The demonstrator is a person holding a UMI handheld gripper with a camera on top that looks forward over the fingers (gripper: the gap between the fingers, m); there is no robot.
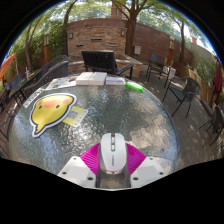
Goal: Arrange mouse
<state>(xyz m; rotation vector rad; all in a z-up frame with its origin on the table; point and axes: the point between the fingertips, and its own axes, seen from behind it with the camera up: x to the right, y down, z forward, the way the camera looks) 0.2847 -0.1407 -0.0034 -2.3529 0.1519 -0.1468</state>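
Note:
A white computer mouse [112, 152] sits between my gripper's [112, 163] two fingers, its front end pointing away over the table. Both magenta pads [92, 160] press against its sides, so the gripper is shut on it. A yellow chick-shaped mouse mat [50, 110] lies on the glass table [130, 115], ahead of the fingers and to the left. I cannot tell whether the mouse rests on the glass or is held just above it.
At the table's far side stand a dark laptop [100, 60], a white flat pad [92, 77] in front of it and a green object [134, 86] to its right. Metal chairs [183, 92] stand around the table. A brick wall and trees lie beyond.

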